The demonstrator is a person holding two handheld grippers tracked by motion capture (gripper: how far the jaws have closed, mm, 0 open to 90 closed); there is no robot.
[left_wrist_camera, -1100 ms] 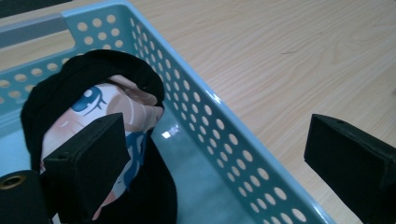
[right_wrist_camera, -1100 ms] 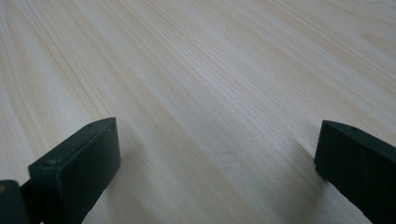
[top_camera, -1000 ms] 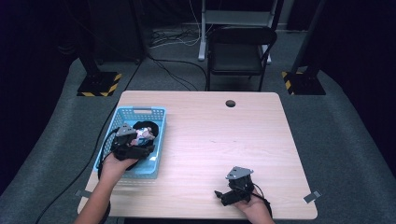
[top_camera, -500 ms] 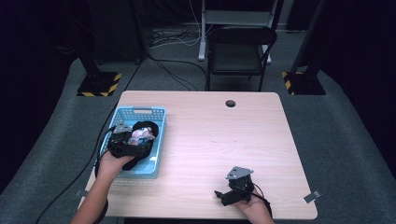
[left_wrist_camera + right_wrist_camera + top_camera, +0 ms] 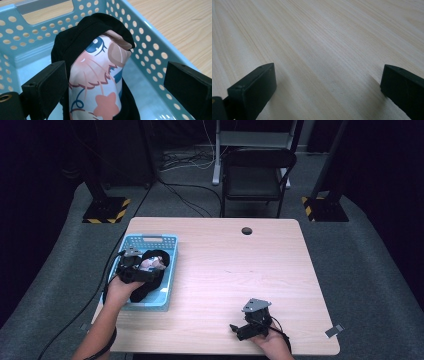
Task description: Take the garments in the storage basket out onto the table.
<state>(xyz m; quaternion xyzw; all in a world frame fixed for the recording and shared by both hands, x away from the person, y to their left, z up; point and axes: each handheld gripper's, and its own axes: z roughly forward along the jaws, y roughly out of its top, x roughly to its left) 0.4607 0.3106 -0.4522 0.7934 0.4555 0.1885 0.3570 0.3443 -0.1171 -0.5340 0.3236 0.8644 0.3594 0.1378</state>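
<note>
Left gripper view: left gripper (image 5: 117,85) wide around printed black garment (image 5: 97,82) in blue basket (image 5: 155,47).

One bench (image 5: 240,270). One blue basket (image 5: 167,285) on it, with one black garment (image 5: 155,257) inside, bearing one cartoon print (image 5: 97,82). Two claws: the left claw (image 5: 150,267) and the right claw (image 5: 239,330), each with two black jaws. Two hands. One round hole (image 5: 246,230) in the bench top. One chair (image 5: 255,175) beyond the bench. Two striped stand bases (image 5: 106,210) on the floor.
</note>
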